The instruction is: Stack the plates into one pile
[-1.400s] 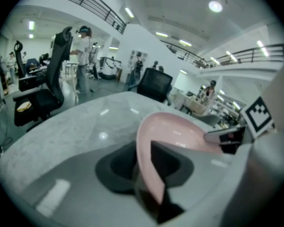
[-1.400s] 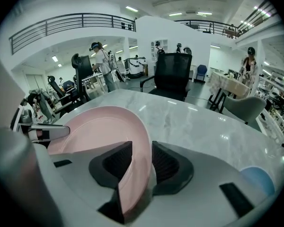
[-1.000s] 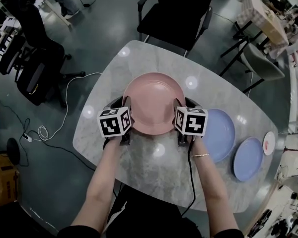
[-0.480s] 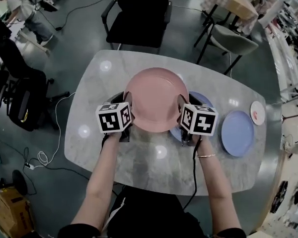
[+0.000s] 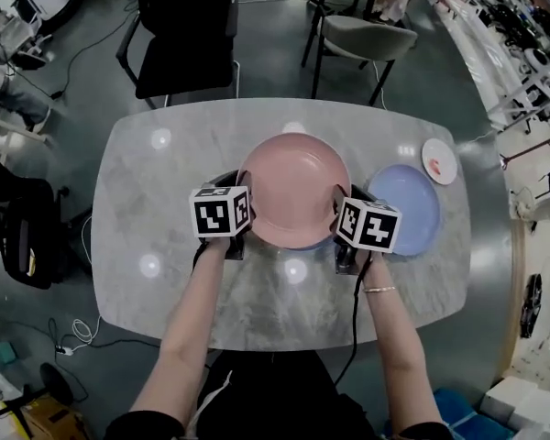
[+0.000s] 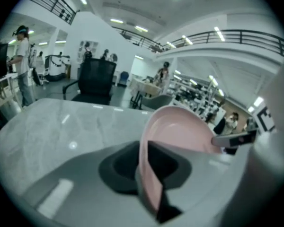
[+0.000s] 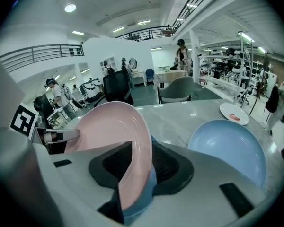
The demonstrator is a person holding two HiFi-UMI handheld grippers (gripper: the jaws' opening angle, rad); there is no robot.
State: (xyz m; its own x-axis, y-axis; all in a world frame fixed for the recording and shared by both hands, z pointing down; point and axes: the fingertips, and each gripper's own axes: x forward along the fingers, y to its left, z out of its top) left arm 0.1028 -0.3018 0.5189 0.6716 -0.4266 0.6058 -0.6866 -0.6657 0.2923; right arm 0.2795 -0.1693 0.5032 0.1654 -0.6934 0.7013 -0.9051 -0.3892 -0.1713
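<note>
Pale marbled tabletop (image 5: 156, 200) fills the middle of a busy workshop floor, with a black chair (image 5: 179, 35) and a grey chair (image 5: 362, 35) on its far side. The person holds the pink plate (image 5: 293, 186) level between both tools, one at each side of its rim. The left tool (image 6: 144, 167) is clamped on the left rim. The right tool (image 7: 132, 174) has the right rim between its jaws, which have just been closing further, and it grips the plate too.

Directly under the pink plate lies a blue plate (image 7: 143, 193). Only a sliver of its rim shows, at the near edge and by the right tool's jaws. Whether pink already rests on it or hangs just above, I cannot tell. A second blue plate (image 5: 408, 211) sits alone just to the right. A small white plate (image 5: 439, 160) with a red mark lies beyond it, near the tabletop's edge.

By my reckoning the task is at its first join: pink is paired with one blue plate but not yet let go. Still to do are the release, then bringing the second blue plate and the small one into the same pile.
</note>
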